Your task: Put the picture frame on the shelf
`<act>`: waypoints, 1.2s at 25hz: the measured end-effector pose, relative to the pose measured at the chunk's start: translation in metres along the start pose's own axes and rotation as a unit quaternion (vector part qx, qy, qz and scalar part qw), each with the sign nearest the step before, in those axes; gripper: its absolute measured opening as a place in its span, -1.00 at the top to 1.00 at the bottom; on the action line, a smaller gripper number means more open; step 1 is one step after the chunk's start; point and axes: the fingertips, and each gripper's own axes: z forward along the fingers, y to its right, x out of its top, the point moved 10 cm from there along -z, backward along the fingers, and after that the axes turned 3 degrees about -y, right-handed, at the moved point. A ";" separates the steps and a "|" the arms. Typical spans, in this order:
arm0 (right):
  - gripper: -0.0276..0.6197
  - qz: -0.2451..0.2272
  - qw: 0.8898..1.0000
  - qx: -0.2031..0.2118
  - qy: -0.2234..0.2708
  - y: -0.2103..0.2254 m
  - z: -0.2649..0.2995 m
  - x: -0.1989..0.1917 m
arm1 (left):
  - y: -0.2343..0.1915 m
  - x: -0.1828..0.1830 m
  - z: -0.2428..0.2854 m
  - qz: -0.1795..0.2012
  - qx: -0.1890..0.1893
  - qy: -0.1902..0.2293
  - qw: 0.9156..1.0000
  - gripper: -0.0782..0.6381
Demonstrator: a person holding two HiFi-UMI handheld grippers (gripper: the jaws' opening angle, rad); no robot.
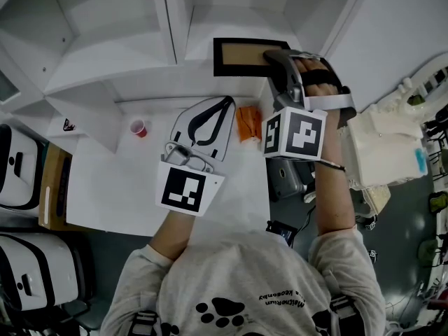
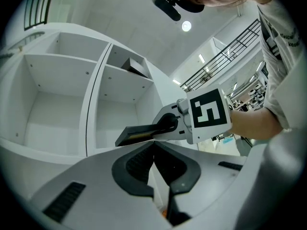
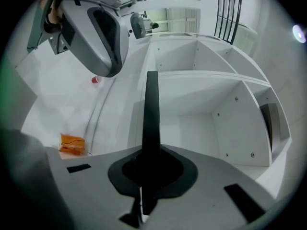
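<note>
The picture frame (image 1: 241,57), black-edged with a brown middle, hangs in front of the white shelf unit (image 1: 119,54) at the mouth of its right compartment. My right gripper (image 1: 274,60) is shut on the frame's right side. In the right gripper view the frame (image 3: 152,114) stands edge-on between the jaws, pointing into a shelf compartment (image 3: 206,119). My left gripper (image 1: 225,103) hovers over the table, lower and to the left, shut with nothing in it. In the left gripper view the jaws meet at my left gripper (image 2: 154,146), and the frame (image 2: 136,133) shows beyond.
An orange packet (image 1: 248,123) and a small red cup (image 1: 139,127) lie on the white table (image 1: 112,187) below the shelf. White cases (image 1: 21,166) stand at the left. Cluttered equipment (image 1: 392,145) fills the right side.
</note>
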 end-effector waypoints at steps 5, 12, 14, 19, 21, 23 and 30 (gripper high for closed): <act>0.80 0.003 1.000 0.006 0.002 -0.003 0.003 -0.001 | 0.000 0.006 0.006 0.001 0.002 0.007 1.000 0.73; 0.80 -0.001 1.000 0.001 0.007 -0.003 0.004 0.000 | -0.002 0.014 0.025 0.006 0.006 0.011 1.000 0.73; 0.80 -0.004 1.000 -0.001 0.008 -0.003 0.003 -0.001 | -0.001 0.018 0.028 0.009 0.001 0.014 1.000 0.73; 0.80 -0.007 1.000 -0.003 0.009 -0.004 0.005 -0.002 | 0.002 0.017 0.038 0.008 -0.002 0.011 1.000 0.73; 0.80 -0.010 1.000 -0.005 0.010 -0.005 0.006 -0.002 | 0.001 0.014 0.041 0.004 -0.002 0.012 1.000 0.73; 0.80 -0.011 1.000 -0.007 0.010 -0.005 0.006 -0.001 | 0.001 0.013 0.043 0.003 -0.002 0.012 1.000 0.73; 0.79 -0.021 1.000 -0.019 0.007 -0.004 0.008 -0.002 | 0.000 0.015 0.055 -0.002 -0.002 0.010 1.000 0.73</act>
